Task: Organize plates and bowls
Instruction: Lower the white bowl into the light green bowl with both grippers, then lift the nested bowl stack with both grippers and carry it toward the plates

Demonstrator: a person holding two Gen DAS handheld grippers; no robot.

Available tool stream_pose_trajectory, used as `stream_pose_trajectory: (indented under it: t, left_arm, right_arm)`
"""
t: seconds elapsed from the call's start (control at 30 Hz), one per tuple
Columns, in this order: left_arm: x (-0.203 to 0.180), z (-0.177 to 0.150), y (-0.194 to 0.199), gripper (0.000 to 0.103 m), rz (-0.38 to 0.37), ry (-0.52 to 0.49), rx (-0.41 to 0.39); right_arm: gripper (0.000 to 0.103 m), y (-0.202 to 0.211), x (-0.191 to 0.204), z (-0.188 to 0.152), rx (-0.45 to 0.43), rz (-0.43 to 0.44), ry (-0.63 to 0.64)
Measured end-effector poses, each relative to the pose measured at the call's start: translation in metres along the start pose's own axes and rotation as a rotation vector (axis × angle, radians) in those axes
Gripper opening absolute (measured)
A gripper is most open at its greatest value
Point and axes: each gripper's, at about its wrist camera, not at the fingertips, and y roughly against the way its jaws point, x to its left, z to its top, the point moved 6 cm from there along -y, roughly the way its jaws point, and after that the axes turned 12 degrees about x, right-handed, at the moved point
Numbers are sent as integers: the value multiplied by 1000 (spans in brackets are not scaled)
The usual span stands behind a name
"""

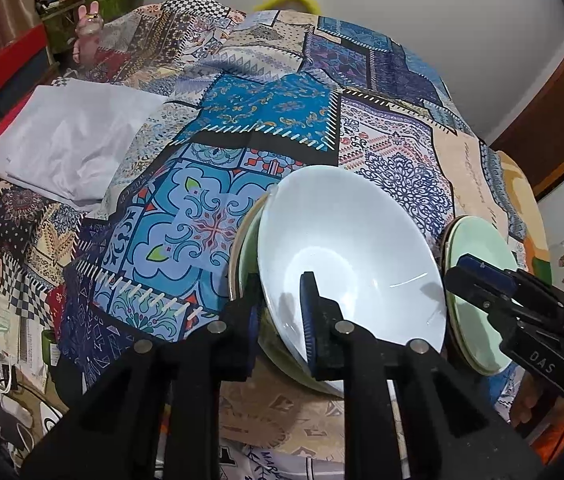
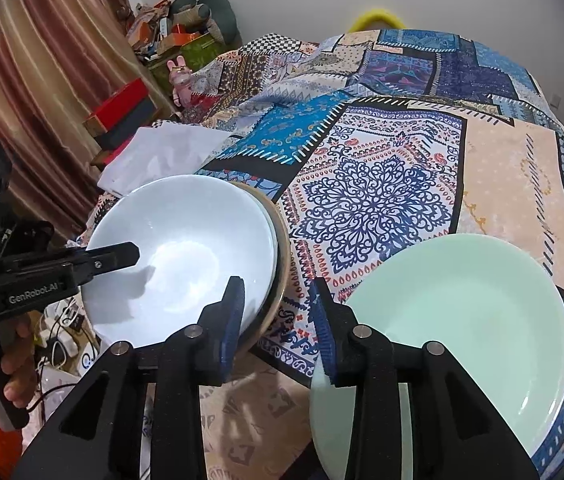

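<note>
Covering the bed – patchwork cloth [image 2: 381,200] – curtains [image 2: 42,92] beside

Plenty of open room on the patterned cloth [image 2: 381,200] over the middle and upper right of the right wrist view, nothing standing there. Lower left is crowded: the white bowl [image 2: 186,256] sits nested in a stack, with the left gripper [image 2: 138,254] reaching over its rim. The green plate [image 2: 461,320] fills the lower right. Only a narrow strip of cloth runs between bowl and plate. A folded white sheet [image 1: 70,140] takes the upper left of the left wrist view.
</note>
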Motion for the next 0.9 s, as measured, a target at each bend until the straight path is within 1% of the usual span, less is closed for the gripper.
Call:
stream_pose_trajectory:
  t: [0.07, 0.2, 0.23, 0.27, 0.3, 0.33, 0.37, 0.43, 0.5, 0.53, 0.67, 0.8, 0.9]
  left_arm:
    - [1, -1, 2, 21, -16, 2, -2]
    - [1, -3, 5, 24, -25, -7, -2]
    - [2, -3, 7, 27, -21, -9, -4]
    - [2, -3, 11, 31, -1, -12, -20]
    - [4, -2, 18, 40, 36, -14, -54]
    - [5, -1, 23, 46, 43, -15, -73]
    - [7, 1, 27, 48, 38, -14, -88]
    - [11, 6, 29, 48, 29, -8, -83]
    - [17, 8, 25, 48, 57, -4, -77]
    - [19, 6, 21, 49, 56, 1, -66]
    - [27, -2, 3, 52, -3, 31, -24]
    - [29, -9, -19, 52, -10, 38, 26]
    - [29, -12, -30, 54, -36, 53, 44]
  right_arm:
    - [36, -2, -1, 0, 4, 6, -4]
    - [37, -6, -2, 1, 16, 15, -6]
    - [38, -7, -2, 1, 17, 18, -6]
    - [38, -8, -2, 1, 18, 22, -8]
    - [38, -8, -2, 2, 18, 28, -11]
    - [39, -8, -1, 2, 16, 35, -13]
    - [39, -9, -1, 2, 16, 39, -15]
    - [39, -10, 0, 3, 14, 44, -19]
    - [40, -11, 0, 3, 17, 48, -21]
    - [40, -12, 0, 3, 20, 48, -21]
    - [41, -16, 1, 2, 33, 45, -13]
    - [41, -20, 0, 3, 45, 55, -18]
    - [41, -23, 1, 2, 54, 59, -17]
